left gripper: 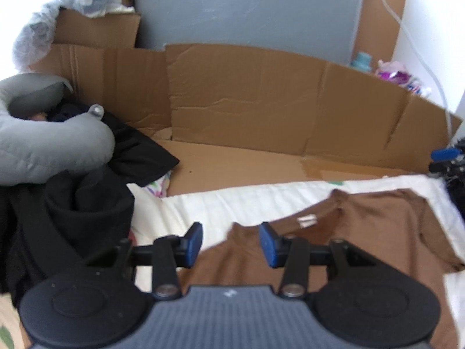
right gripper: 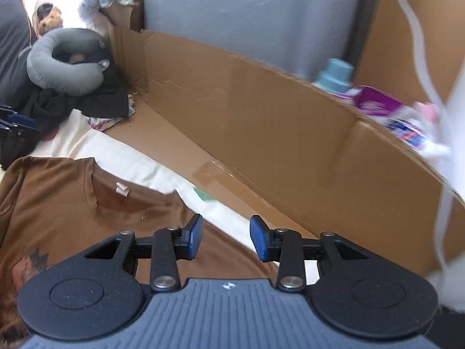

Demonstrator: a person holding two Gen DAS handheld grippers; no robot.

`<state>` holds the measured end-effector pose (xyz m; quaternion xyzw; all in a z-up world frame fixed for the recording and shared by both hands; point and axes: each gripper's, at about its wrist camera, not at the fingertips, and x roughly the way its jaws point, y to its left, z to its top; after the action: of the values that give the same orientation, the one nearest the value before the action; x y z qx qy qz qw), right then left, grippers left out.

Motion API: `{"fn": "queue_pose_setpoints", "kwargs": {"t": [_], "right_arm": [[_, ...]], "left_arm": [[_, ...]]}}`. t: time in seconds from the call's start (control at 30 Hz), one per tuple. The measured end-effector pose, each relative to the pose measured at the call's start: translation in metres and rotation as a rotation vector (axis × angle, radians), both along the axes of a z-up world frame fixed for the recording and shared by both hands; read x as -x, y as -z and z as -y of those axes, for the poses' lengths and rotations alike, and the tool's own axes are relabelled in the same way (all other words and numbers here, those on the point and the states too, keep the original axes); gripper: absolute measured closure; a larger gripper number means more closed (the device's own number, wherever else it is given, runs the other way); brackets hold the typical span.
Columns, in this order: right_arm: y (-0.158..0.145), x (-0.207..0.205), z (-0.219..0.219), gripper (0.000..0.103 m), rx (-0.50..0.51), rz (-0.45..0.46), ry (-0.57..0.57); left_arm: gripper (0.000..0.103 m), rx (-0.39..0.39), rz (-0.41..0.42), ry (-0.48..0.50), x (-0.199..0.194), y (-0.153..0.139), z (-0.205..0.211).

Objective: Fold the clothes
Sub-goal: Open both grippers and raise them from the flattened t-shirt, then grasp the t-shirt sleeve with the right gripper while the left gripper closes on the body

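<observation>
Both the left gripper (left gripper: 231,244) and right gripper (right gripper: 226,238) hang open and empty above the brown T-shirt (left gripper: 363,232), which lies flat on the white bedding (left gripper: 247,203), collar away, each over a shoulder.

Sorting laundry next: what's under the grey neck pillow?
The grey neck pillow rests on a heap of black clothes; whatever lies beneath that heap is hidden.

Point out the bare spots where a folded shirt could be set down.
Free: the flat cardboard floor between the white bedding and the upright cardboard wall; also the bedding strip beyond the brown shirt. Crowded: the left side, with black clothes and a grey neck pillow.
</observation>
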<state>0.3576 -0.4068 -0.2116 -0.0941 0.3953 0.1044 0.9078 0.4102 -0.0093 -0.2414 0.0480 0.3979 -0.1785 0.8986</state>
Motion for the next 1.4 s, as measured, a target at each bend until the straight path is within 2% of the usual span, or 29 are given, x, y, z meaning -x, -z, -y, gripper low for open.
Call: {"fn": "queue_pose_setpoints", "kwargs": {"t": [0.23,0.33,0.47,0.6,0.67,0.77,0.93,1.13,1.33,1.4], "right_arm": [[-0.027,0.084,0.03,0.055,-0.012,0.021,0.07],[-0.026,0.12,0.038,0.055,0.01,0.044,0.087],[-0.005,0.16,0.05,0.052,0.01,0.067,0.128],[0.03,0.185,0.058,0.052,0.002,0.071,0.184],[0.046,0.193,0.056,0.052,0.033,0.054,0.155],[0.064,0.198,0.056,0.052,0.089,0.025,0.126],[0.089,0.203,0.067,0.052,0.045,-0.03,0.179],[0.106,0.21,0.07,0.052,0.048,-0.031,0.223],[0.116,0.215,0.064,0.052,0.053,-0.031,0.205],[0.118,0.215,0.06,0.052,0.066,-0.017,0.196]], "left_arm": [[0.052,0.031,0.002,0.015,0.047,-0.03,0.027],[0.052,0.04,-0.011,0.072,0.055,-0.032,0.053],[0.051,0.073,-0.017,0.179,0.059,-0.027,0.095],[0.051,0.06,-0.043,0.291,0.055,-0.015,0.149],[0.051,0.056,-0.05,0.321,0.054,-0.006,0.175],[0.052,0.107,-0.101,0.346,0.044,0.018,0.215],[0.052,0.113,-0.152,0.411,0.041,0.061,0.276],[0.053,0.093,-0.186,0.427,0.033,0.094,0.313],[0.054,0.103,-0.208,0.455,0.029,0.104,0.331],[0.058,0.082,-0.204,0.459,0.03,0.108,0.338]]}}
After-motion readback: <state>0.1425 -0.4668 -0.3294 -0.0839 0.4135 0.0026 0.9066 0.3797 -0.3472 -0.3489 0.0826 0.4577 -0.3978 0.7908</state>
